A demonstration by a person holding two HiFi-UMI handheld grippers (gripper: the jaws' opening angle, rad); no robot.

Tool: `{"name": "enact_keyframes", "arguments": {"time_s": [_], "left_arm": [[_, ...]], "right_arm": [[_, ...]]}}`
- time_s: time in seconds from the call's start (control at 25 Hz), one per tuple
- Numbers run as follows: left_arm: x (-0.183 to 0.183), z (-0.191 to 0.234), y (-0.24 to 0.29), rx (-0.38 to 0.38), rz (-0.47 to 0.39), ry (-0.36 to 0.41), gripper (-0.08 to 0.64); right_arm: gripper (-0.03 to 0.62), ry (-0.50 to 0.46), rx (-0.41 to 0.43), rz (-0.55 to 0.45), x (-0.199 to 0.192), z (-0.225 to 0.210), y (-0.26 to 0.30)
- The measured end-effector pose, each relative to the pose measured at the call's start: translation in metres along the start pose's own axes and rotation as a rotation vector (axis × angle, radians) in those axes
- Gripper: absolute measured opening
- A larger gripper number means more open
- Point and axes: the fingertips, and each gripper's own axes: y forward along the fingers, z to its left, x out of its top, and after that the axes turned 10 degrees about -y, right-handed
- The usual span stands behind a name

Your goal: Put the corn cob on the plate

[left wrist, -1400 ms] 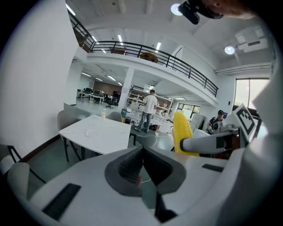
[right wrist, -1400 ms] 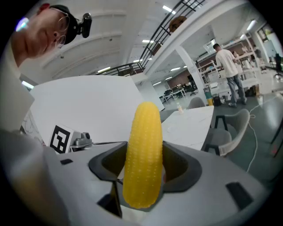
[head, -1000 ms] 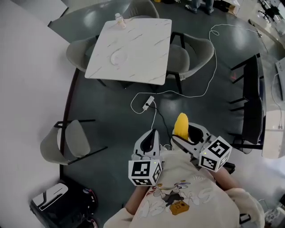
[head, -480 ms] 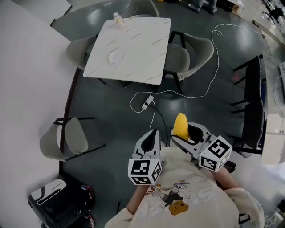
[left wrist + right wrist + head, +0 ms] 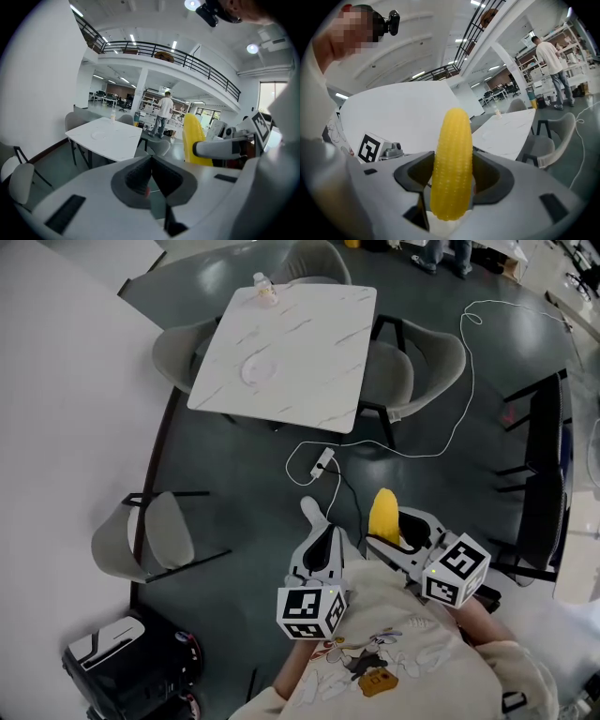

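Table (image 5: 281, 343) at 12 o'clock, well apart from both grippers; plate (image 5: 255, 367) on it. Left gripper (image 5: 150, 173) closed on nothing. Right gripper (image 5: 451, 183) clamps corn cob (image 5: 451, 159) upright near its base. Cob judged light, stiff, ribbed, slightly slippery; mid-body hold advised

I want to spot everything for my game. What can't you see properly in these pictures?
Plate, head view: too small and pale to tell if anything's on it.
Little object at the table's far corner: too small to name.
Corn cob, right gripper view: bottom end hidden inside the right gripper.
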Motion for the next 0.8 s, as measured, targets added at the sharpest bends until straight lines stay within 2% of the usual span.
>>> {"name": "enact_keyframes", "arguments": {"time_s": [0.28, 0.6, 0.8], "left_arm": [[0.025, 0.032, 0.038, -0.055, 0.047, -0.02, 0.011], [0.099, 0.091, 0.077, -0.105, 0.041, -0.001, 0.011], [0.141, 0.126, 0.083, -0.13, 0.029, 0.014, 0.011]], "right_arm": [[0.247, 0.011, -0.048, 0.021, 0.017, -0.021, 0.046], [0.247, 0.012, -0.105, 0.009, 0.06, -0.045, 0.121], [0.247, 0.022, -0.145, -0.007, 0.087, -0.047, 0.164]]}}
